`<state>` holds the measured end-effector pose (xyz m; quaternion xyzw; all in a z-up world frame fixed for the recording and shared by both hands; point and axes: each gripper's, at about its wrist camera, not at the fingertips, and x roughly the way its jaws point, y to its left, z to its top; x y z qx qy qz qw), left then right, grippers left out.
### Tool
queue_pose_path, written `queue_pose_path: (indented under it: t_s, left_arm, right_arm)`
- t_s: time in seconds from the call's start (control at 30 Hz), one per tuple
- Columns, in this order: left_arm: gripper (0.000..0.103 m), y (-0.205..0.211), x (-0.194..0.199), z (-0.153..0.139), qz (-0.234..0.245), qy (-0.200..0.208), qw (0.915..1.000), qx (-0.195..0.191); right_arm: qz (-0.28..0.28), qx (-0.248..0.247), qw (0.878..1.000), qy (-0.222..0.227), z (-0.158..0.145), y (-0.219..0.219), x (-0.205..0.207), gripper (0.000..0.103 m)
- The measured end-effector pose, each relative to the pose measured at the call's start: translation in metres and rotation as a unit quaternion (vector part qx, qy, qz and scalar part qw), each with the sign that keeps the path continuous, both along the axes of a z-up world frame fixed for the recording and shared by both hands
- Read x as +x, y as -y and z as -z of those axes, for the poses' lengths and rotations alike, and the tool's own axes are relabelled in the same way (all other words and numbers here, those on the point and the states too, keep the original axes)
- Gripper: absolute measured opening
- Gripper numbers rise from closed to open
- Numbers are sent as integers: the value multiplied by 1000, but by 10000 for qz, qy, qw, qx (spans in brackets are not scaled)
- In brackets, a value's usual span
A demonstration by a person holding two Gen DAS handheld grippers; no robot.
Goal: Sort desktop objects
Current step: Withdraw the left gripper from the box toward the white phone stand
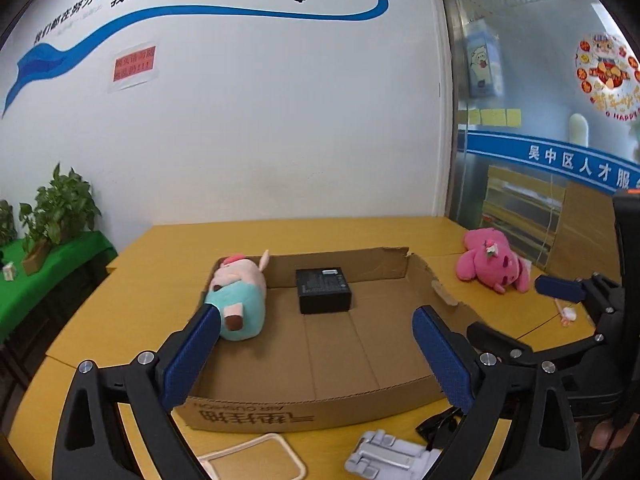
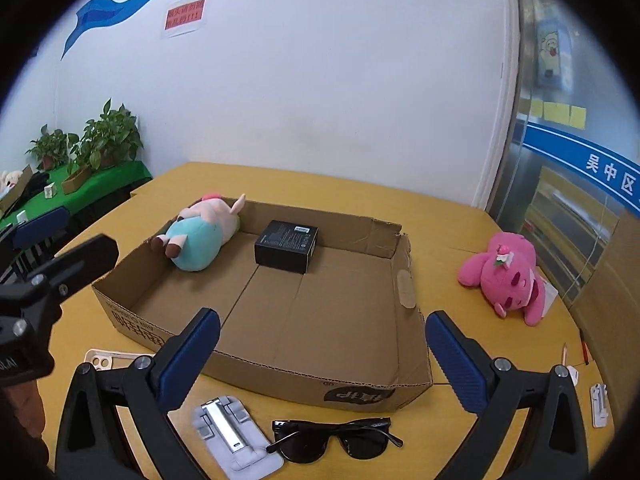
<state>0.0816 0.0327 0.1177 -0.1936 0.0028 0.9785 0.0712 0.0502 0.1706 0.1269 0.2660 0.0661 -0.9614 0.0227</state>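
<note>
Two things lie in the shallow brown cardboard tray (image 2: 352,376) on the yellow desk (image 2: 460,240): a teal-and-pink plush pig (image 2: 200,236) and a black rectangular box (image 2: 286,246). A pink plush toy (image 2: 506,276), black sunglasses (image 2: 334,440) and grey folding stand (image 2: 232,436) lie outside. Left claw (image 1: 316,356) and right claw (image 2: 320,360) hover spread, empty.

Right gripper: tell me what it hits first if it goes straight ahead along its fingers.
Most likely the cardboard box: the open right gripper points down over its near wall at the bare floor, short of the black box. Depth is uncertain.
</note>
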Motion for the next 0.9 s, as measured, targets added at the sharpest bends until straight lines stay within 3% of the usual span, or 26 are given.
queue_pose_path:
  t_s: [0.1, 0.33, 0.77, 0.9]
  left_arm:
    - [99, 0, 6, 2, -38, 203, 9998, -7]
    - [99, -5, 18, 8, 201, 232, 9994, -189]
    - [99, 7, -1, 20, -89, 478, 9988, 71]
    - [99, 11, -14, 32, -252, 745, 9969, 2]
  right_arm:
    - [51, 51, 10000, -51, 2, 0, 2, 102]
    - [-81, 326, 9982, -505, 7, 8, 20, 102]
    - [-168, -490, 9982, 292, 24, -14, 4, 102]
    - [-107, -430, 9982, 411, 31, -13, 4, 102]
